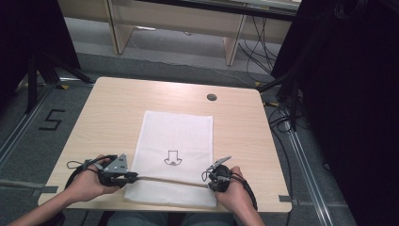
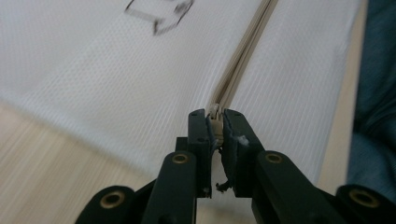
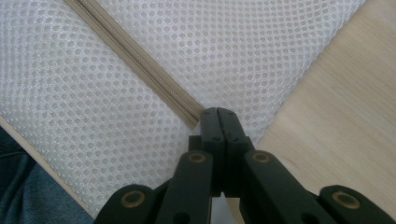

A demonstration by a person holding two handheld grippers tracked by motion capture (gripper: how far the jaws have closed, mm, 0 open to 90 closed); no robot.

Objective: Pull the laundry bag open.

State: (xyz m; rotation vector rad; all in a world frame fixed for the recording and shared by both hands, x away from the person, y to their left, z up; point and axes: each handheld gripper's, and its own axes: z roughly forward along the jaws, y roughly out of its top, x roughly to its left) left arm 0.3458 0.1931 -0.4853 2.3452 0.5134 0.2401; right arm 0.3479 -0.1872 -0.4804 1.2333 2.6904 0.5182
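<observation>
A white mesh bag (image 1: 174, 127) lies flat on the wooden table (image 1: 108, 113), with a small line drawing (image 1: 172, 158) printed on it. A beige zipper (image 1: 169, 179) crosses it near the front edge. My left gripper (image 1: 136, 177) is at the zipper's left end. In the left gripper view its jaws (image 2: 215, 114) are shut on the small pale zipper pull (image 2: 215, 120), and the zipper (image 2: 243, 56) runs away ahead of them. My right gripper (image 1: 210, 181) is at the zipper's right end. Its jaws (image 3: 217, 112) are pressed together on the mesh (image 3: 261, 51) beside the zipper tape's end (image 3: 187, 114).
A round cable hole (image 1: 211, 97) sits at the table's far side. The bag's near edge reaches almost to the table's front edge (image 1: 164, 207), above the person's lap. Dark curtains and cables (image 1: 282, 117) stand to the right, and a stand (image 1: 33, 75) to the left.
</observation>
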